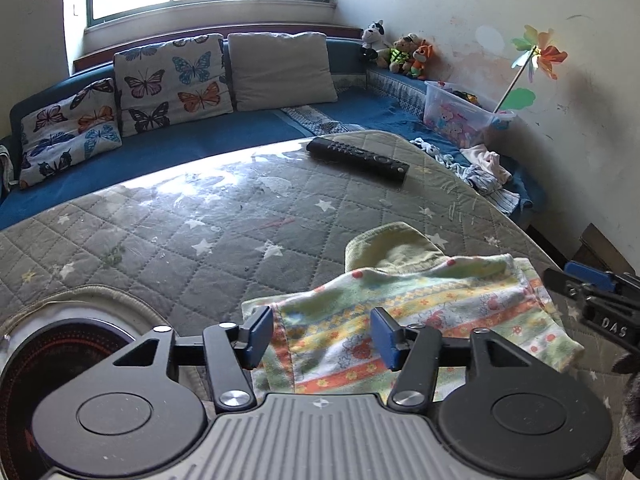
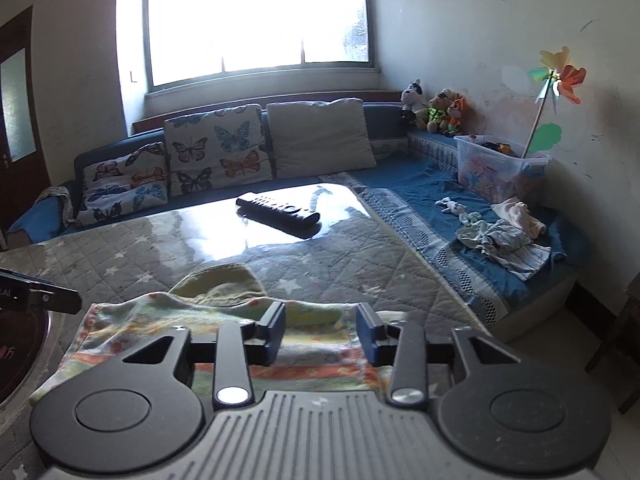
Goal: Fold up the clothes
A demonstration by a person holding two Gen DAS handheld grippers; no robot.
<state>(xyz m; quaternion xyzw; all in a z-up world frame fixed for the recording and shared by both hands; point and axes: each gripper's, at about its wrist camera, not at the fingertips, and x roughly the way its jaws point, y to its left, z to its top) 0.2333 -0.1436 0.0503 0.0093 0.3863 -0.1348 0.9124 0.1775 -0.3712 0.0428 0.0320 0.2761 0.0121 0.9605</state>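
Patterned garment lies folded on table just ahead of both grippers. Left gripper and right gripper part-open, gripping nothing. Clothes pile far right remains unfolded.

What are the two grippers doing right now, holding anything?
Left gripper: open, fingers apart over the patterned cloth, gripping nothing.
Right gripper: open, also over the cloth, holding nothing.

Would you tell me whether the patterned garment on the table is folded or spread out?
Folded. The garment lies as a compact layered rectangle on the table, its top edge doubled over a green part; both grippers are open above it.
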